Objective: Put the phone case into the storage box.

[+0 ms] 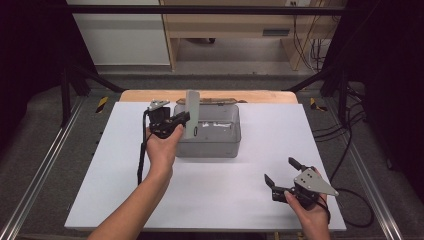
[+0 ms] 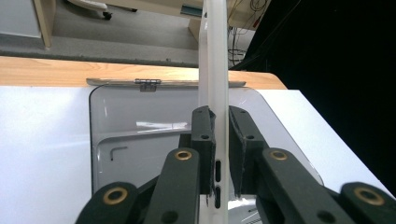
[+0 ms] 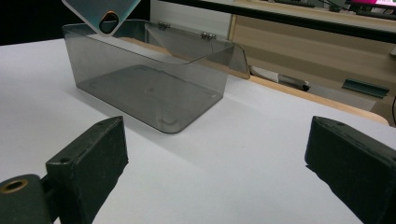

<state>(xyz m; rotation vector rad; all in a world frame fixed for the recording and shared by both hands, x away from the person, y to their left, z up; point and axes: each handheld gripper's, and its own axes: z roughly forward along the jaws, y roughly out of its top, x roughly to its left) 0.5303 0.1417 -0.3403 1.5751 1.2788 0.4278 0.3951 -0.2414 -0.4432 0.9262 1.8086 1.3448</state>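
left gripper (image 1: 183, 120): clamped on flat white plastic panel (image 1: 192, 112), upright over box's left end
right gripper (image 1: 281, 176): jaws wide, empty
clear grey plastic box (image 1: 220, 142): table centre-back
panel bottom: cut off in left gripper view

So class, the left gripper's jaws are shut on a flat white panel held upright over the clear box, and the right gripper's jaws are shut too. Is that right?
Not quite. The left gripper does clamp the white panel upright over the clear box, as the left gripper view shows. The right gripper is wrong: its jaws stand wide open with nothing between them, as the right gripper view shows.
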